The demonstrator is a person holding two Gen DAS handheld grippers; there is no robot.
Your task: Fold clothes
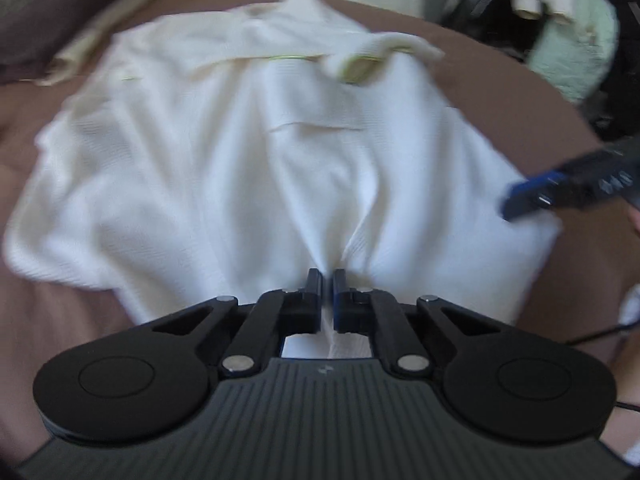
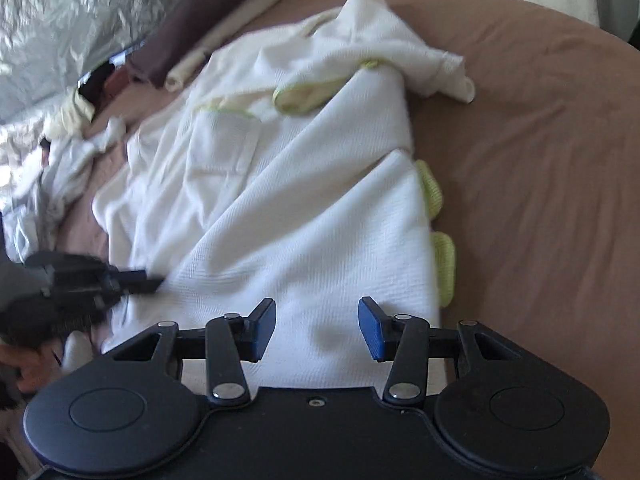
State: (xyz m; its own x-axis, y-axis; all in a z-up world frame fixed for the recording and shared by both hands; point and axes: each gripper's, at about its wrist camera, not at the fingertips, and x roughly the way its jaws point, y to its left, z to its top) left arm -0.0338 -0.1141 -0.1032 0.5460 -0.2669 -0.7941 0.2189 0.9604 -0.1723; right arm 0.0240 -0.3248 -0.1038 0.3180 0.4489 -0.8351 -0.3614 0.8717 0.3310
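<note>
A white shirt [image 1: 248, 152] with pale green collar and cuff trim lies spread on a brown bed [image 1: 520, 88]. My left gripper [image 1: 327, 280] is shut on the shirt's near hem, the cloth puckering between its fingers. It also shows at the left of the right wrist view [image 2: 144, 278], at the shirt's edge. The shirt in the right wrist view [image 2: 288, 200] lies partly folded, green cuffs [image 2: 442, 264] at its right edge. My right gripper [image 2: 317, 320] is open over the near hem, holding nothing. It enters the left wrist view from the right [image 1: 516, 200].
Folded dark brown and cream cloths [image 2: 192, 28] lie at the bed's far left, beside crinkled silver sheeting [image 2: 80, 16]. Loose white garments [image 2: 68, 160] lie at the left. A pale green item and clutter [image 1: 576, 52] stand beyond the bed's right edge.
</note>
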